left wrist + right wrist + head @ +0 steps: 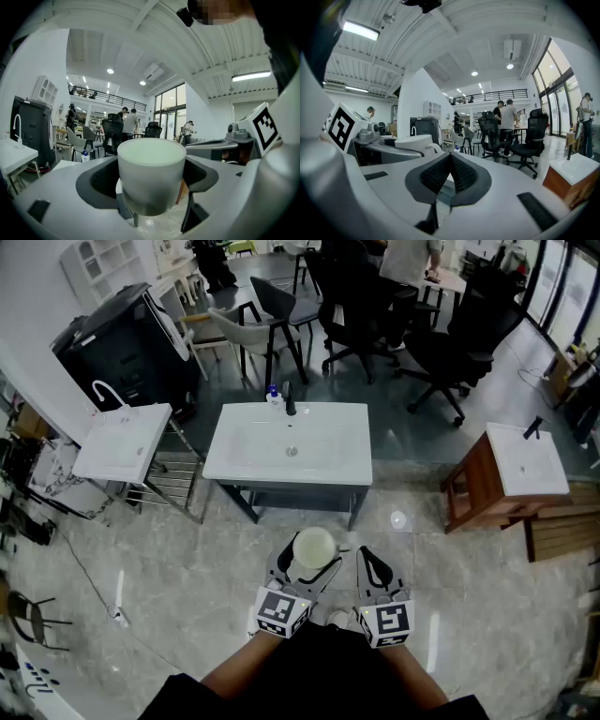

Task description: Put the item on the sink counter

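Observation:
A white cup [150, 176] stands upright between the jaws of my left gripper [305, 563], which is shut on it; the dark pads press its sides. From the head view the cup [313, 547] hangs over the floor just in front of the white sink counter [234, 463], short of its front edge. My right gripper [375, 570] is beside it to the right, jaws shut with nothing between them. In the right gripper view the cup [415, 142] shows at the left beyond the closed pads [451, 174].
The sink counter carries a black tap [290, 401] and a small bottle [273, 394] at its back edge. A smaller white basin [122, 442] stands to the left, a wooden sink stand [506, 474] to the right. Office chairs [356, 315] and people stand behind.

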`<state>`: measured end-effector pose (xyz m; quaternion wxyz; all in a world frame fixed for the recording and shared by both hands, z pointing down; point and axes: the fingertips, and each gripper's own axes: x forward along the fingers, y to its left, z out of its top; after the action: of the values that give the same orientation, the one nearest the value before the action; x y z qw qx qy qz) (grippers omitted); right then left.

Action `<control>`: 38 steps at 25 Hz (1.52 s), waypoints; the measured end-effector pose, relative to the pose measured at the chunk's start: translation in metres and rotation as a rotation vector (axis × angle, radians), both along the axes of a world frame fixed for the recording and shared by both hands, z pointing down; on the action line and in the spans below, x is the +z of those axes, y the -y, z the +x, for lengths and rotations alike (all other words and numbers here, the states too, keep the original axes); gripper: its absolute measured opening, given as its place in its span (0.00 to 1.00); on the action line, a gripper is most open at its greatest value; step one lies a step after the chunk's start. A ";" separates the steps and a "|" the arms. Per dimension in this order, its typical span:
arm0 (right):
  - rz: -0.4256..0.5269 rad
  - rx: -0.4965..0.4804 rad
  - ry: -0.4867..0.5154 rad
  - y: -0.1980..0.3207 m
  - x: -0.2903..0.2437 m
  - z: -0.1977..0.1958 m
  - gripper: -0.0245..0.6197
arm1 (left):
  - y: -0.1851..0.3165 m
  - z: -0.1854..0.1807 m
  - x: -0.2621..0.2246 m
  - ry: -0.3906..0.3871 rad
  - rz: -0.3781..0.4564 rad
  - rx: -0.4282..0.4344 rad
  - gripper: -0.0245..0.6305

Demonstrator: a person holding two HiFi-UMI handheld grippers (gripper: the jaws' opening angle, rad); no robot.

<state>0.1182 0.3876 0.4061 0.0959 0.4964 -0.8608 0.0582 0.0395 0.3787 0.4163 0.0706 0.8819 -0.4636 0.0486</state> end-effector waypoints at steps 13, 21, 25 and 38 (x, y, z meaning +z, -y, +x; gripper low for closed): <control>-0.006 -0.006 0.064 0.002 0.013 0.030 0.09 | 0.015 -0.011 -0.005 0.031 0.034 -0.073 0.65; -0.019 0.013 0.050 0.050 0.029 0.031 0.09 | 0.064 -0.003 0.024 0.020 -0.014 -0.040 0.65; -0.019 0.021 0.034 0.093 0.031 0.028 0.09 | 0.111 0.003 0.027 0.007 -0.013 -0.001 0.65; -0.067 0.028 0.027 0.261 0.004 -0.027 0.09 | 0.271 -0.032 0.028 0.011 -0.047 0.056 0.65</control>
<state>0.0912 0.1264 0.4101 0.1000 0.5040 -0.8526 0.0948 0.0074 0.1079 0.4446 0.0874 0.8923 -0.4379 0.0664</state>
